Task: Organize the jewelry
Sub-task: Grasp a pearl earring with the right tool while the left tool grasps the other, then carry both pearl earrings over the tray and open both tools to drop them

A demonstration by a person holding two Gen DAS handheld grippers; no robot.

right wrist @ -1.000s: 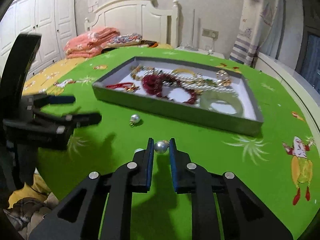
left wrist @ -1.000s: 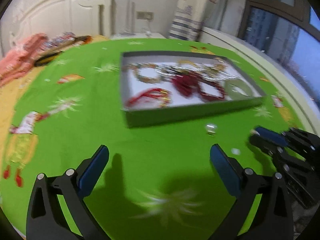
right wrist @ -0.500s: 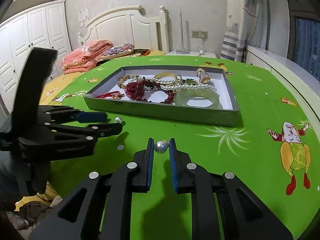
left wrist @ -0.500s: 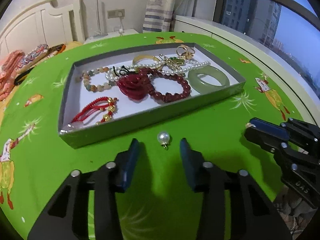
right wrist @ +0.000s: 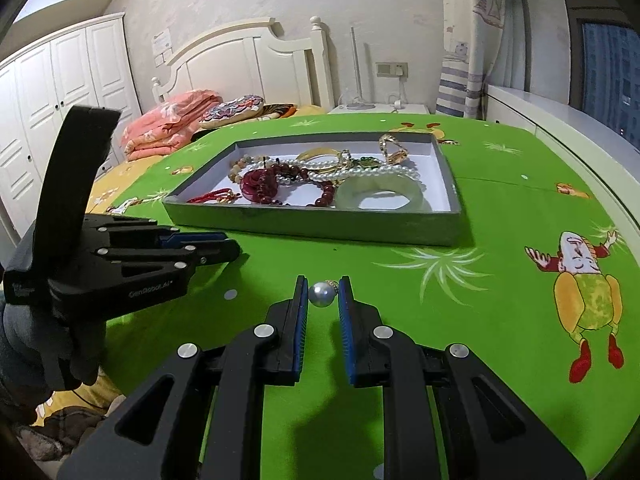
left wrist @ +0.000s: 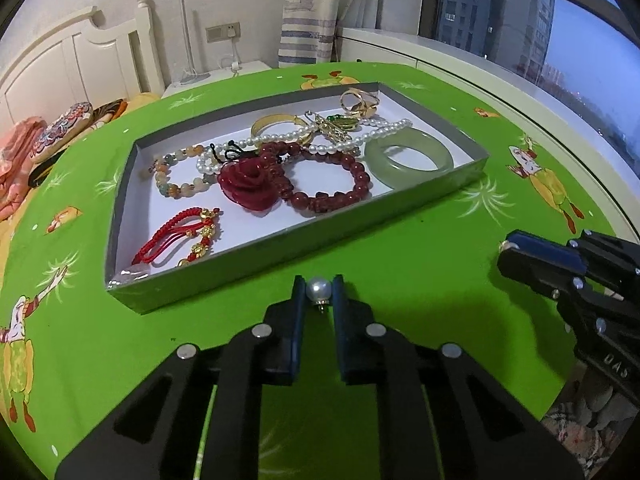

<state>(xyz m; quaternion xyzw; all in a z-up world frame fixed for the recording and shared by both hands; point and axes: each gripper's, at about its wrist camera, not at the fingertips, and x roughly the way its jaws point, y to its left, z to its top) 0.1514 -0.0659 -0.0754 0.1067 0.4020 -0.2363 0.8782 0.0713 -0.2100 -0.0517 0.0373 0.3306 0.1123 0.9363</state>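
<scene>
A grey tray (left wrist: 280,240) (right wrist: 320,228) on the green cloth holds a jade bangle (left wrist: 408,154), red bead bracelets, a pearl strand, a red cord charm (left wrist: 180,236) and gold pieces. My left gripper (left wrist: 318,292) is shut on a pearl earring (left wrist: 319,289), just in front of the tray's near wall. My right gripper (right wrist: 323,295) is shut on a second pearl earring (right wrist: 321,294), a little off the cloth, right of the left gripper (right wrist: 208,246). The right gripper also shows in the left wrist view (left wrist: 516,252).
The round table's green printed cloth (right wrist: 500,280) reaches an edge at the right near a window sill (right wrist: 560,128). A bed with folded pink bedding (right wrist: 172,124) and a white wardrobe (right wrist: 48,92) lie behind and left.
My left gripper swung toward the tray, came up to the loose pearl earring and shut on it. My right gripper kept its hold on the other earring and drew back slightly.
</scene>
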